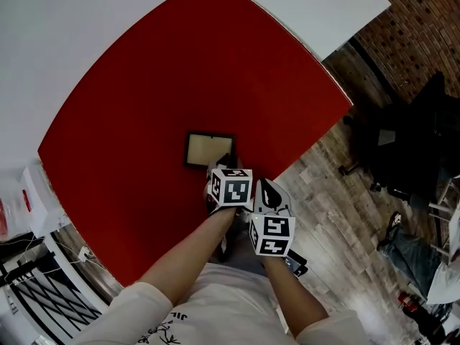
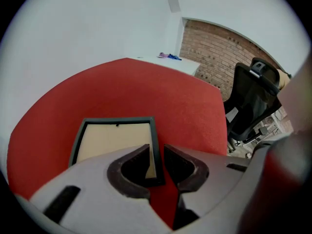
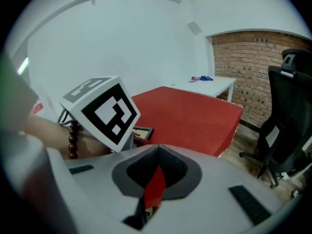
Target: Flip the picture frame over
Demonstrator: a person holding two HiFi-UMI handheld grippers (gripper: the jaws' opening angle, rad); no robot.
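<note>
Picture frame [image 1: 210, 149] lies flat on red cloth [image 1: 180, 70], long axis running across. Left gripper [image 2: 156, 152] is at frame's near-right corner, jaws apart w/ right rail between, not pinched. Right gripper [image 3: 157, 152] is further right of frame, jaws together, empty. Left's nearer.

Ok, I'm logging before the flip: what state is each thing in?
Dark-rimmed rectangular picture frame: lying flat on the red fabric table cover, beige panel up.
Left tool: open, the frame's right rim showing between its jaws.
Right tool: shut, empty.
</note>
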